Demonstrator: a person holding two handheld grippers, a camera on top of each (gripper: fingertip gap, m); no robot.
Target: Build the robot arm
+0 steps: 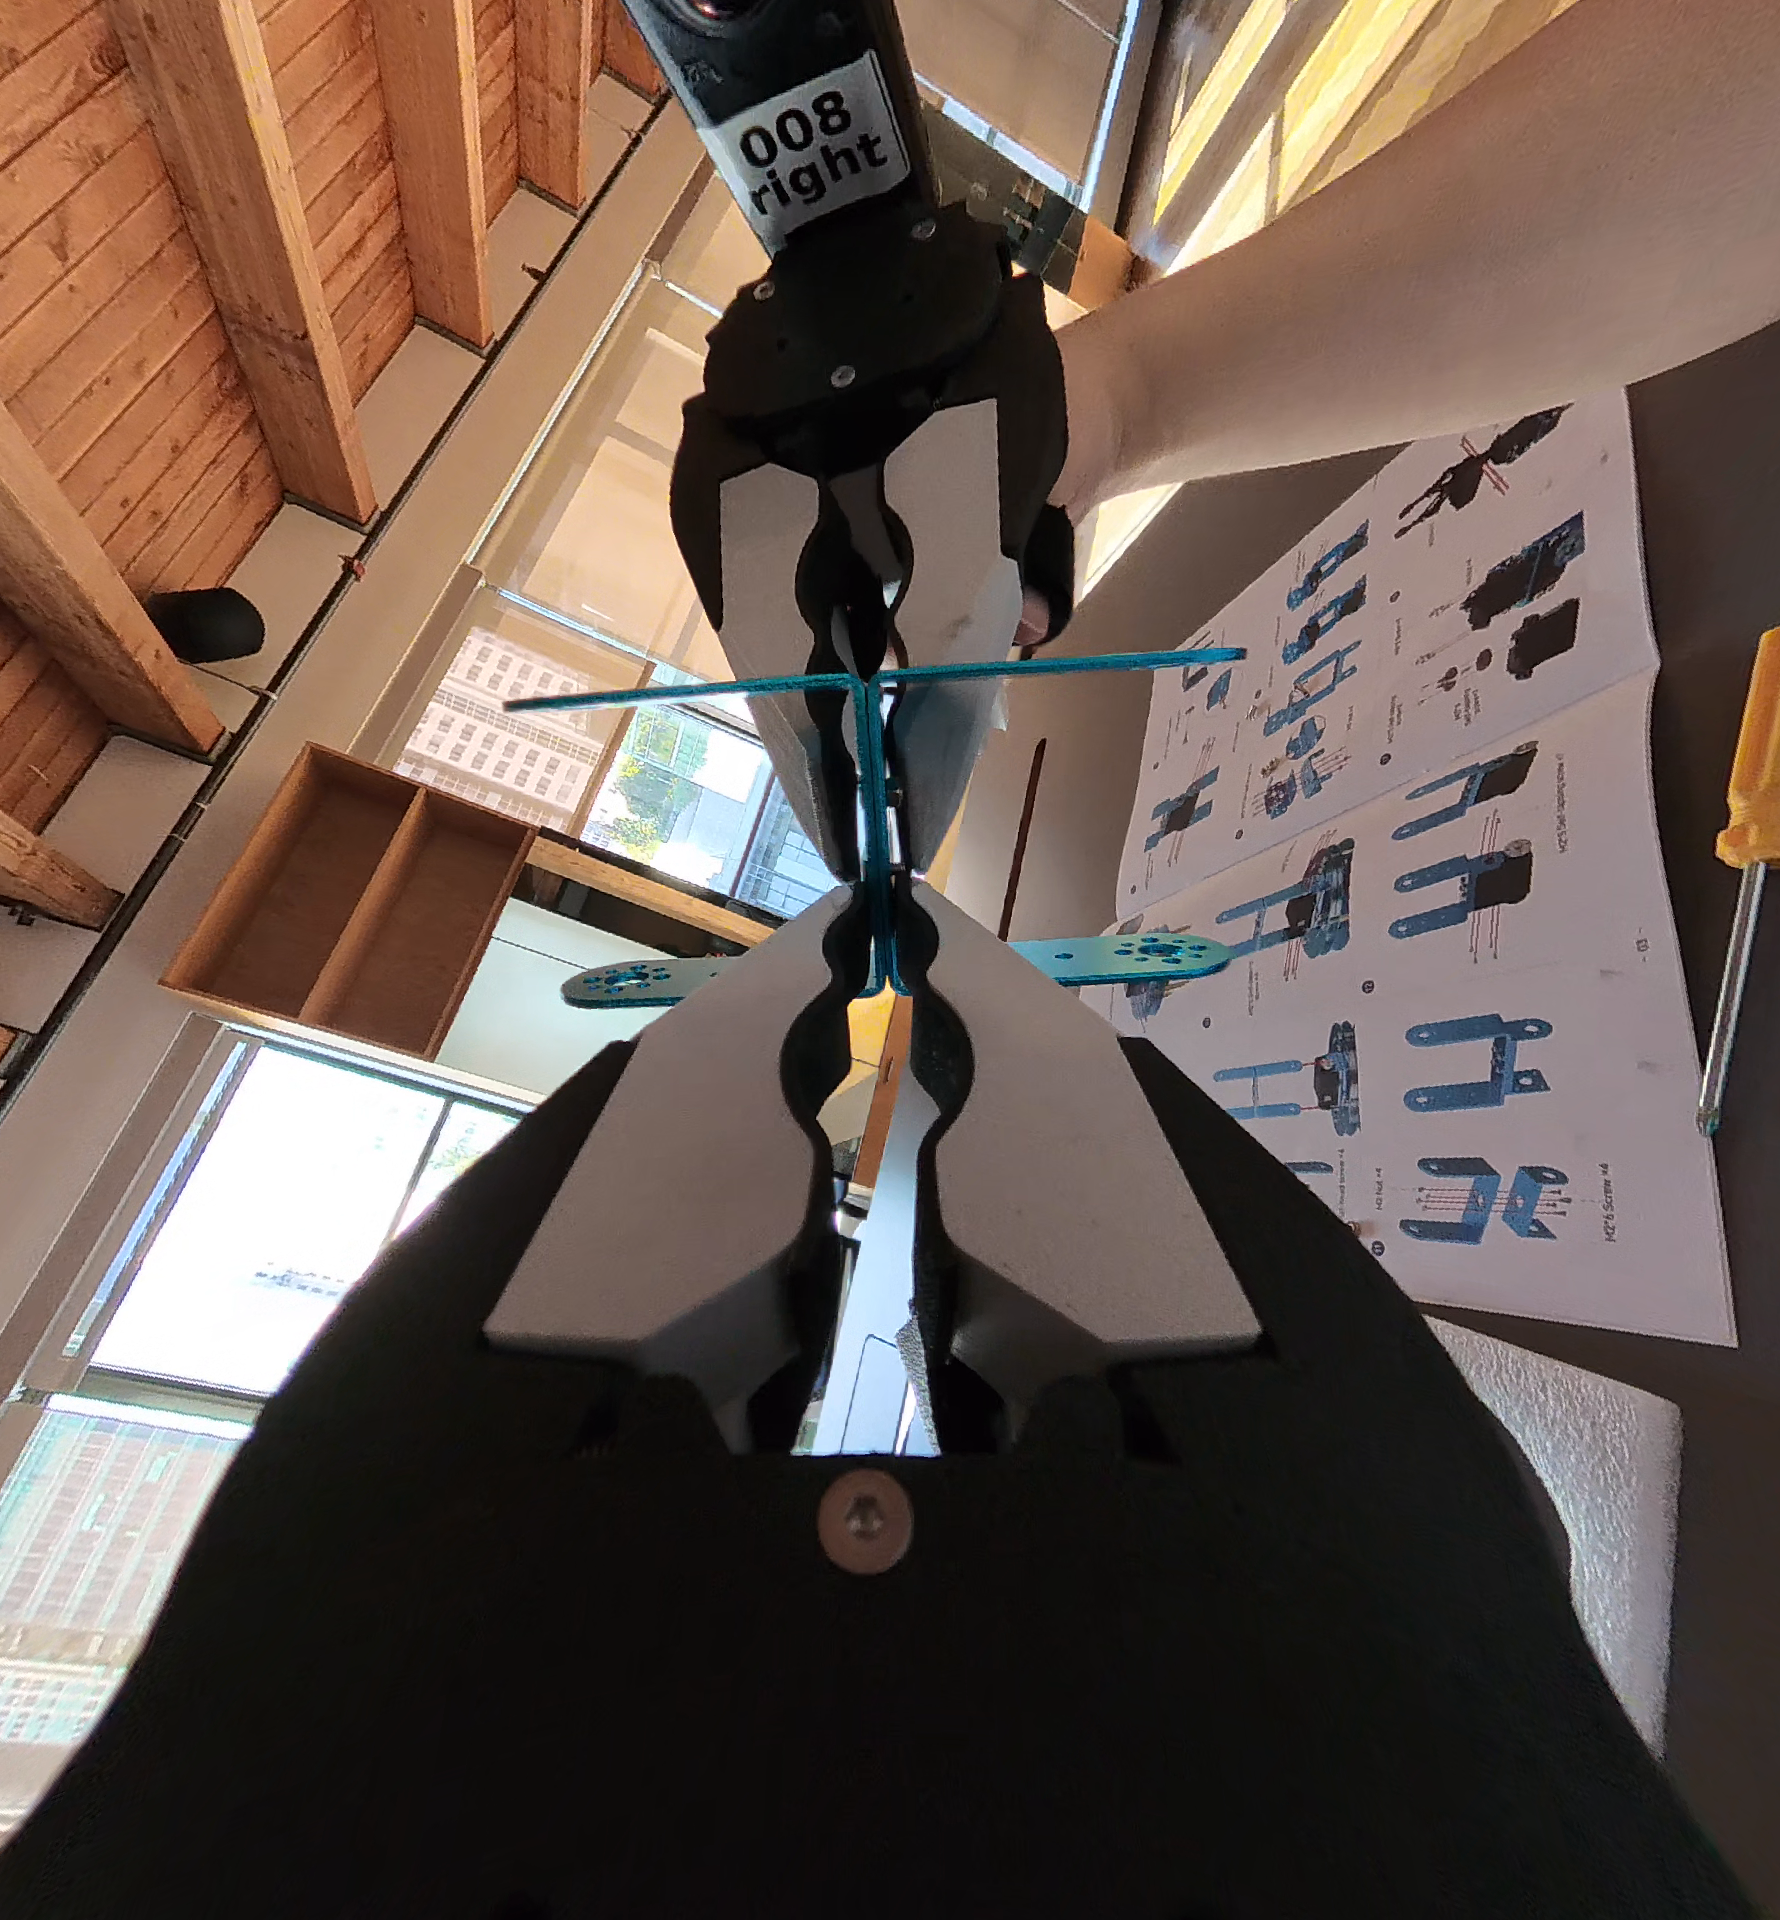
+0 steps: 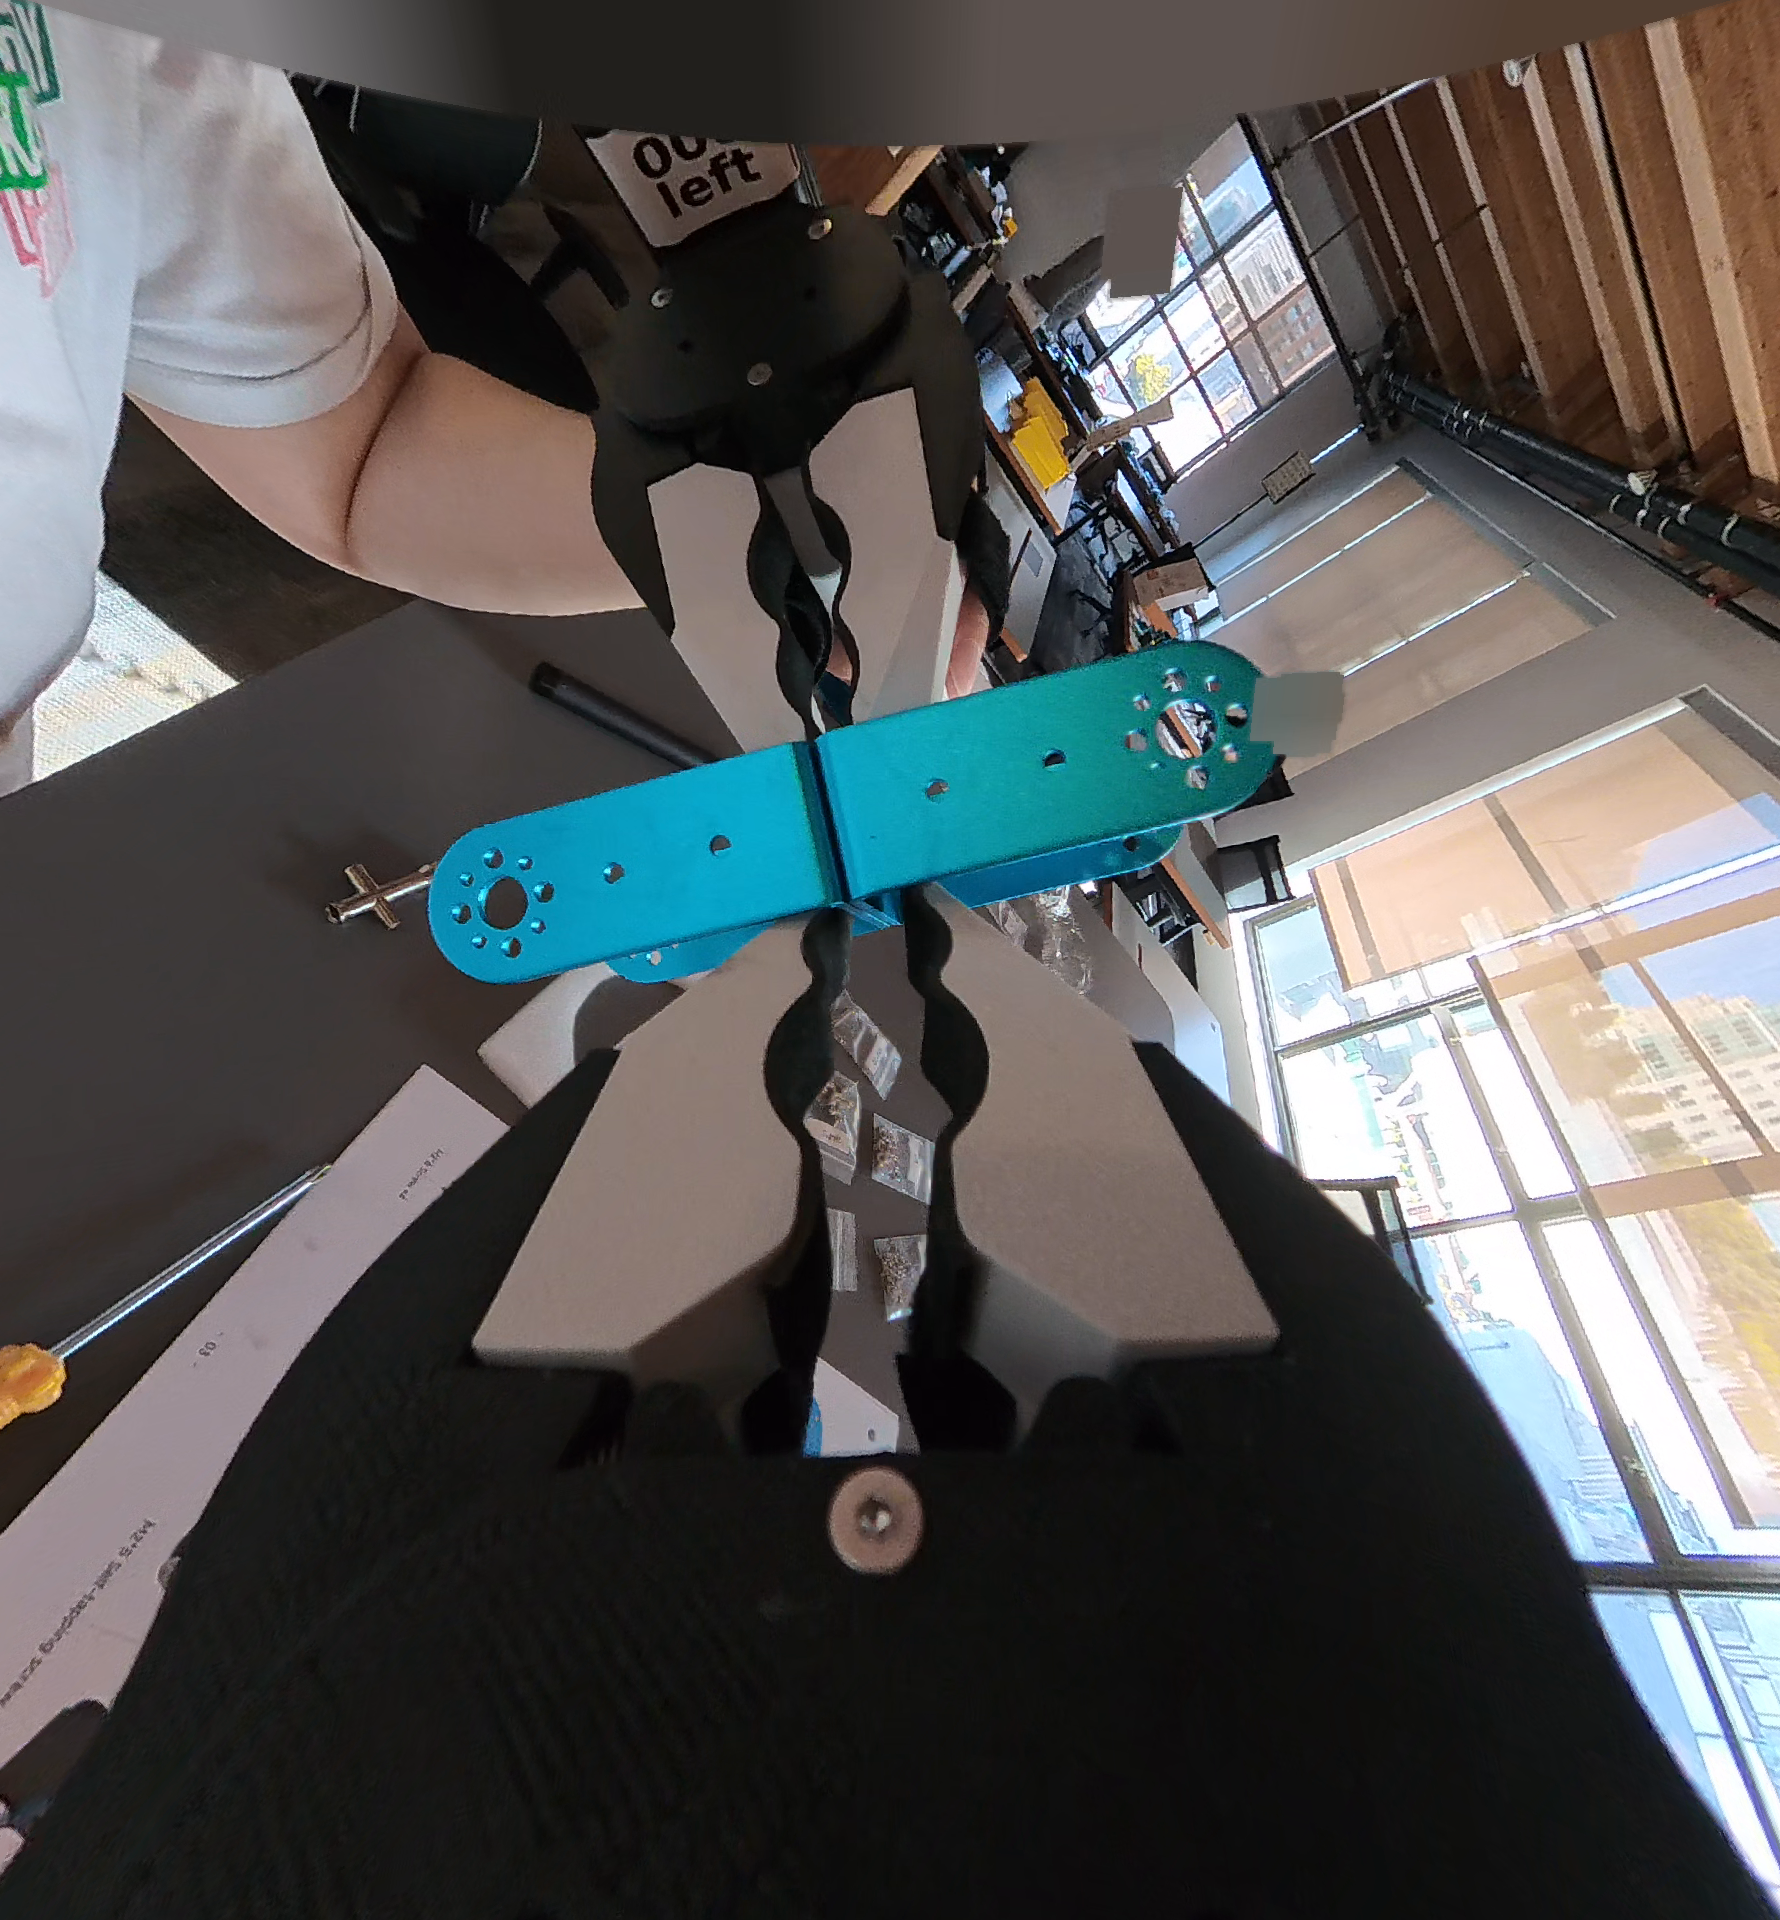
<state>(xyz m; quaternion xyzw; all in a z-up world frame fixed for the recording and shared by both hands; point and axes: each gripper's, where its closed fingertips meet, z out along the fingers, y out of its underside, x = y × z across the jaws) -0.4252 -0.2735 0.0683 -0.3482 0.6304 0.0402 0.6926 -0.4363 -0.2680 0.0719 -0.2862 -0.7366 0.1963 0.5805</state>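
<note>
Two blue metal U-brackets are pressed back to back in mid-air above a dark table (image 2: 190,935). In the right wrist view the left bracket (image 2: 637,873) and the right bracket (image 2: 1021,769) form one long bar with round hole patterns at the ends. In the left wrist view they show edge-on, one arm (image 1: 657,691) pointing left and another (image 1: 1125,951) pointing right. My left gripper (image 1: 878,914) is shut on the joined bases from below. My right gripper (image 1: 881,847) faces it and is shut on the same bases from the opposite side. The two grippers (image 2: 870,920) (image 2: 813,727) meet nearly tip to tip.
An open instruction booklet (image 1: 1437,935) lies on the table beside a yellow-handled screwdriver (image 1: 1779,748) and a white foam block (image 1: 1572,1507). A cross-shaped metal wrench (image 2: 377,888), a dark rod (image 2: 605,717) and small bags of screws (image 2: 865,1122) also lie there. A person's arm (image 2: 450,499) is close behind. My left and right fingertips are right by each other. The cross-shaped metal wrench (image 2: 377,888) is about equally far from each gripper, around 25 cm.
</note>
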